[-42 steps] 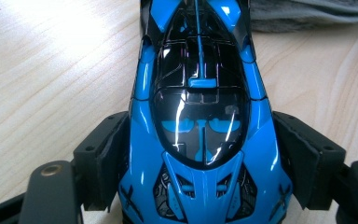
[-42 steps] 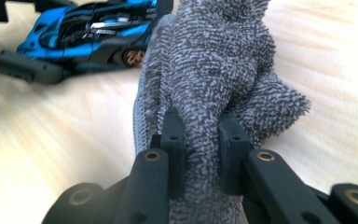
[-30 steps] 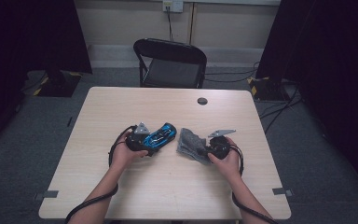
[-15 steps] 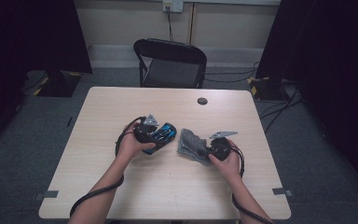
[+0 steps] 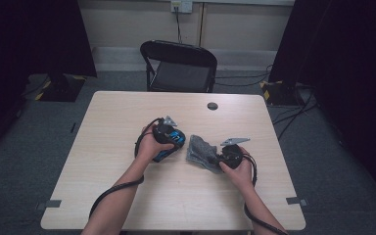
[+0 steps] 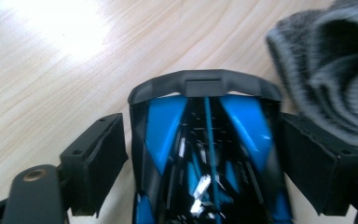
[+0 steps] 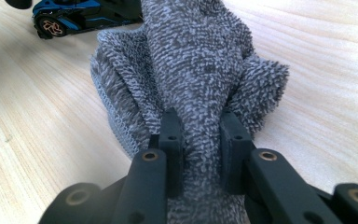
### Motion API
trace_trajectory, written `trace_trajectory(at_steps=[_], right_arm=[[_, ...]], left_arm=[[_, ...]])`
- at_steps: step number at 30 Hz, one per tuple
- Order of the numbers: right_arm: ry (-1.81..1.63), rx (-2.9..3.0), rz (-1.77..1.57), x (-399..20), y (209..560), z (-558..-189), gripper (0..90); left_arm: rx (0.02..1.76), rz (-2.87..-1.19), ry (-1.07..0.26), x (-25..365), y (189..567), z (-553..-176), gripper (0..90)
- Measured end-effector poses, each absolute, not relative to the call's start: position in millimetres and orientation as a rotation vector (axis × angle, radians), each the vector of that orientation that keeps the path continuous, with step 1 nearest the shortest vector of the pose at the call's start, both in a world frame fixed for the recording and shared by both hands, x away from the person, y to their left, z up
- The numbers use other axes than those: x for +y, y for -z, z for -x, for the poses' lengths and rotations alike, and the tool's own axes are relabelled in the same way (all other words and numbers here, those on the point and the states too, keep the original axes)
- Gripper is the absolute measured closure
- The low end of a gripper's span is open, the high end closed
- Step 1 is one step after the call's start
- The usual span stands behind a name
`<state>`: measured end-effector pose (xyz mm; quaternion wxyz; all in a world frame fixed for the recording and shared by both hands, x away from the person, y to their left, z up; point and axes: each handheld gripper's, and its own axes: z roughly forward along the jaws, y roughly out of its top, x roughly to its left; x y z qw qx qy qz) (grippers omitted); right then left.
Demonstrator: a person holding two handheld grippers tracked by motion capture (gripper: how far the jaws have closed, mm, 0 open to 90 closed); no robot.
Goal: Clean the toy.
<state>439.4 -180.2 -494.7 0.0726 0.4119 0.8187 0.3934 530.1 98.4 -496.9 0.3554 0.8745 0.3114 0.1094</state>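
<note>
A blue and black toy car (image 5: 162, 155) lies on the wooden table (image 5: 127, 112) near its middle. My left gripper (image 5: 175, 143) reaches over it. In the left gripper view the car (image 6: 205, 140) sits between the jaws of that gripper (image 6: 203, 126), which have just been opening. A narrow gap shows beside the left pad (image 6: 98, 154). A grey fuzzy cloth (image 5: 200, 149) lies bunched just right of the car. My right gripper (image 5: 215, 157) is shut on a fold of the cloth (image 7: 196, 60), its pads (image 7: 172, 140) pinching the pile. The car's wheel (image 7: 46, 25) shows beyond it.
A black folding chair (image 5: 181, 68) stands behind the table's far edge. A small dark round disc (image 5: 212, 105) lies on the table near that edge. Cables trail from both grippers toward the near edge. Dark curtains flank the room.
My left hand has moved right, from beside the car to over it, so the car now lies between its jaws. The right hand and cloth have stayed put.
</note>
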Motion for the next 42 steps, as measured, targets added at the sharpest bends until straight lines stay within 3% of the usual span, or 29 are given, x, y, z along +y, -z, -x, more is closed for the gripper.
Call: trace_trajectory(at_steps=[5,10,18,42], right_arm=[[-1.179,2.456,-1.231,-180.0,494.9,-438.8,74.5],[-1.177,2.450,-1.231,-179.4,495.0,-437.9,74.5],[-1.167,2.453,-1.233,-178.6,494.4,-438.0,74.5],[-1.099,2.438,-1.259,-171.4,481.4,-441.5,76.1]], left_arm=[[0.809,-2.269,-0.301,94.2,499.0,-529.3,17.1],[0.807,-2.246,-0.296,92.3,500.5,-527.9,25.0],[0.802,-2.258,-0.291,97.3,495.0,-522.6,25.5],[0.675,-2.078,-0.227,126.7,440.7,-470.9,25.6]])
